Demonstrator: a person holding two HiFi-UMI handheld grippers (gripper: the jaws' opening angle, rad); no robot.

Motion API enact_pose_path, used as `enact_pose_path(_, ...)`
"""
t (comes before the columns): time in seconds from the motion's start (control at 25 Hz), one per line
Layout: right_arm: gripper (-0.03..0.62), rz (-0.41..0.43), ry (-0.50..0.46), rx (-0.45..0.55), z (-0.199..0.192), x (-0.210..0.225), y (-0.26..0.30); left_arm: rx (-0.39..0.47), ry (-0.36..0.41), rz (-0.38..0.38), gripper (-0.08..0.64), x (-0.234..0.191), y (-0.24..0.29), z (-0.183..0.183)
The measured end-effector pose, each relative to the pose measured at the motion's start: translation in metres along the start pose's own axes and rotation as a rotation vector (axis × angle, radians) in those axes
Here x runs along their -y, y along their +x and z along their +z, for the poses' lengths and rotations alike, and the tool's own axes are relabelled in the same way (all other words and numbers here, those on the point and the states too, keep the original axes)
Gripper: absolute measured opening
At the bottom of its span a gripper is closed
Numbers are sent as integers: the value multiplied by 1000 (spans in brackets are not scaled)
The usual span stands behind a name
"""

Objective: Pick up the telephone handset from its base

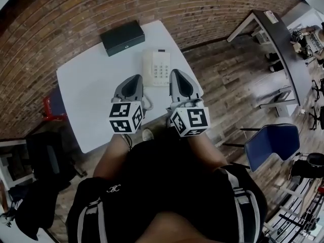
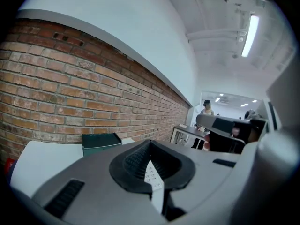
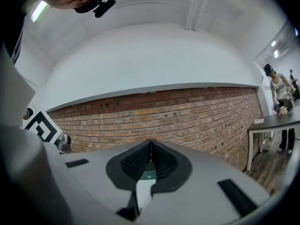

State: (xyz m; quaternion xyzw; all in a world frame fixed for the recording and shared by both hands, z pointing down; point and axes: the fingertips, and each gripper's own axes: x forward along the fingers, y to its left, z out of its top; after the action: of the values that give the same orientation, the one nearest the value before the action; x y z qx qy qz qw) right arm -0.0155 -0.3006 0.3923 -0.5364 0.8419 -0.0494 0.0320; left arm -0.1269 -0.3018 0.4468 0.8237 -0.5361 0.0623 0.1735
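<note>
- White table [image 1: 86,100] on a wood floor, far corner close to a brick wall [image 1: 76,14].
- Nearest, over the table's near edge: left gripper [image 1: 135,79] and right gripper [image 1: 177,75], side by side and just apart, both aimed toward the wall.
- Left gripper: clenched, pads pressed together, grasping nothing.
- Right gripper: likewise clenched and empty.
- Under the left gripper, a coiled cord [image 1: 148,104] near the table's edge.
- Just past the tips and between them: white telephone [image 1: 161,67], keypad facing up.
- Handset [image 1: 147,65] seated on the left side of its base, with the left gripper's tip just beside its near end; contact not discernible.
- Farther back: dark box [image 1: 122,37] at the table's far edge, apart from the telephone.
- Off the table: blue chair [image 1: 271,143] to the right, a red object [image 1: 53,105] to the left.
</note>
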Motion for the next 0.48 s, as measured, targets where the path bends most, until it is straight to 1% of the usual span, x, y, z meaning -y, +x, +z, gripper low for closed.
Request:
enact_pose_path(0.12, -2, 20, -11, -1, 1, 13, 12, -23, -3, 28, 2, -4, 16, -7)
enact_pose_path(0.24, -2, 47, 9, -7, 4, 26, 23, -54, -3, 58, 2, -6, 33, -13)
enact_pose_path(0.32, -2, 63, 22, -17, 1, 35, 28, -76, -1, 75, 2, -7, 45, -19)
enact_pose_path(0.48, -2, 88, 21, -44, -8, 53, 39, -114, -25, 125, 2, -12, 68, -33)
